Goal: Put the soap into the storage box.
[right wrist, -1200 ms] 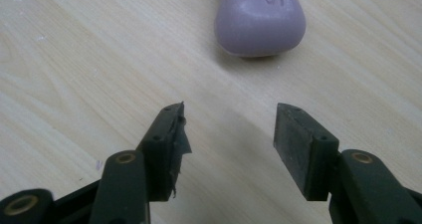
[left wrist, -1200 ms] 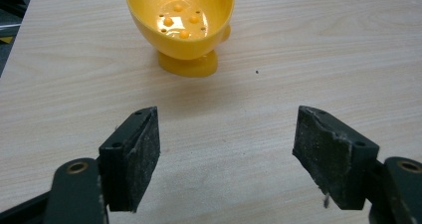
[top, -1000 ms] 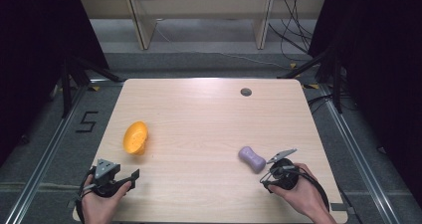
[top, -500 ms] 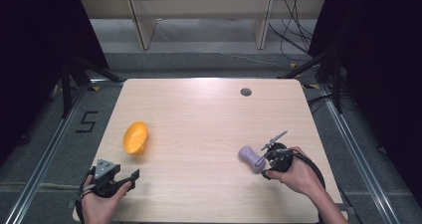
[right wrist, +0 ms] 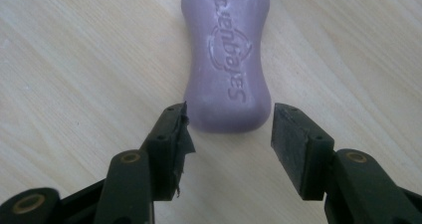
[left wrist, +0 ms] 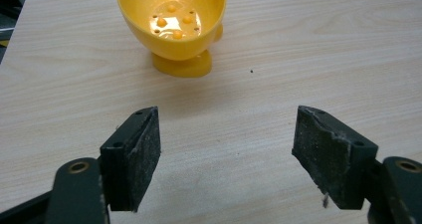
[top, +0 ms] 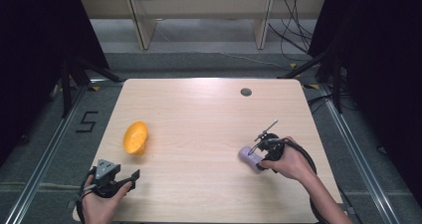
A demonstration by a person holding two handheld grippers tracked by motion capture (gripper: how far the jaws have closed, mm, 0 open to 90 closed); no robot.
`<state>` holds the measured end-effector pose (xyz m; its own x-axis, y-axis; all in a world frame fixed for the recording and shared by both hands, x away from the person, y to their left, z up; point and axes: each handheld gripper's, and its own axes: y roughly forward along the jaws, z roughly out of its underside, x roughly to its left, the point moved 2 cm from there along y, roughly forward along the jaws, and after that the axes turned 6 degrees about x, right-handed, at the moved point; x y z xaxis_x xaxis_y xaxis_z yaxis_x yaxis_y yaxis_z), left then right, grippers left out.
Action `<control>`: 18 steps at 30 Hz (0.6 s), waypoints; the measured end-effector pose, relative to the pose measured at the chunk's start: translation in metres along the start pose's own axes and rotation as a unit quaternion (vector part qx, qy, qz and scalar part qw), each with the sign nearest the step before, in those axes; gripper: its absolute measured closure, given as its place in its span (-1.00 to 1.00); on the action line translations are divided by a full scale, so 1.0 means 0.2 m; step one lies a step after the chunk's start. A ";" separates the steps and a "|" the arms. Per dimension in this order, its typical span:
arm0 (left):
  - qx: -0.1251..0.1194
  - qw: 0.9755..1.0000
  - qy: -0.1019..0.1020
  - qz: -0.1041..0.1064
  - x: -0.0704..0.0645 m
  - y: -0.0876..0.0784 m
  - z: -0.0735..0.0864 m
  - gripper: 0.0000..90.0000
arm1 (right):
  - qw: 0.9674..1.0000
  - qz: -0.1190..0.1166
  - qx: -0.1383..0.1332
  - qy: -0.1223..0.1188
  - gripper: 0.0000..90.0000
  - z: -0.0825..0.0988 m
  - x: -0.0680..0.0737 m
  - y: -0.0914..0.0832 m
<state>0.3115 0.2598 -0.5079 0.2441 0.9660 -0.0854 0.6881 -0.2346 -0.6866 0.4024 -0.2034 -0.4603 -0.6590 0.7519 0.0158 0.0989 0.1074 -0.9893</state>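
Overhead, the room reads as a dark enclosure: black curtains hang on both sides, a grey floor [top: 209,59] runs around the worktop, and pale wooden shelf legs [top: 142,20] stand at the far wall beside loose black cables [top: 293,30]. A painted figure five [top: 86,121] marks the floor to the left. The worktop [top: 199,114] is a light wood-grain slab with rounded corners, bare but for a small dark round cap [top: 246,91] set near its far edge.

On the left half lies a yellow cup [top: 135,138], tipped on its side, its open mouth facing the left tool [left wrist: 229,154] in that tool's view. The left tool [top: 115,180] rests at the near left corner, well apart from the cup, its jaws spread wide with nothing between them.

On the right half lies a purple soap bar [top: 250,157], flat on the wood, lettering up. The right tool [top: 258,159] sits just at the bar's near end; its jaws have just been opening, and the pads [right wrist: 293,134] stand either side of that end without pressing it.
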 end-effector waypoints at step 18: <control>0.001 1.000 0.000 0.001 0.00 0.00 0.00 -0.41 | 0.999 0.000 0.033 -0.025 0.02 -0.17 0.00 0.05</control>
<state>0.3113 0.2592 -0.5083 0.2460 0.9654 -0.0869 0.6859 -0.2367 -0.6882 0.4295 -0.1802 -0.4661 -0.6962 0.7178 0.0093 0.0516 0.0630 -0.9967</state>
